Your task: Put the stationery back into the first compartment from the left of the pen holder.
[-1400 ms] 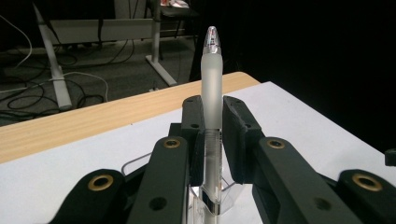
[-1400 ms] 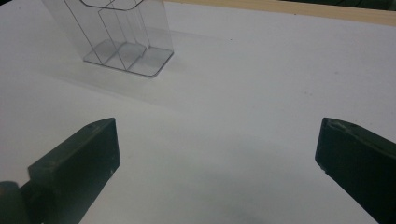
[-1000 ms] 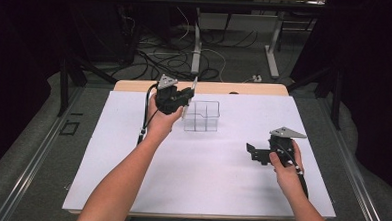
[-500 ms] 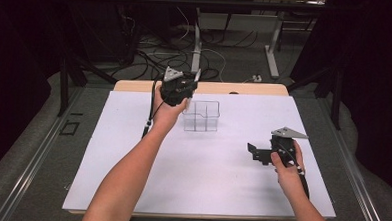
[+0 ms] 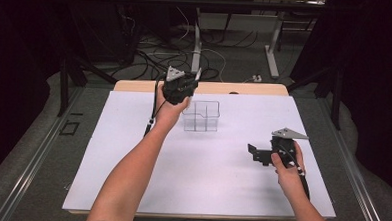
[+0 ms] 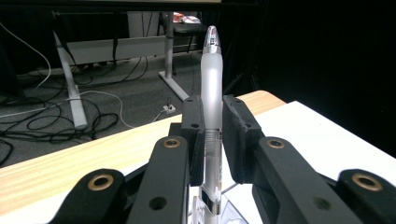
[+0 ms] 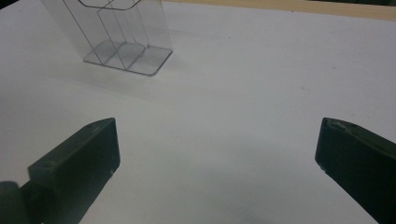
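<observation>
My left gripper (image 6: pixel 213 109) is shut on a frosted, clear-barrelled pen (image 6: pixel 211 84), which stands up between the pads with its tip pointing away. In the high view the left gripper (image 5: pixel 185 85) hovers at the far left corner of a clear plastic compartment holder (image 5: pixel 201 115), and the pen (image 5: pixel 198 74) sticks out past it. The holder (image 7: pixel 116 32) stands upright on the white table sheet. My right gripper (image 5: pixel 254 154) rests low over the sheet at the right, open, with nothing between its jaws (image 7: pixel 217 140).
The white sheet (image 5: pixel 132 153) covers a wooden table (image 5: pixel 235 88) whose far edge shows bare. Beyond it are table legs and loose cables on the grey floor (image 5: pixel 151 53). Dark curtains close both sides.
The left hand has carried the pen a little farther away and to the right, toward the holder's far left corner. The right hand has stayed put.
</observation>
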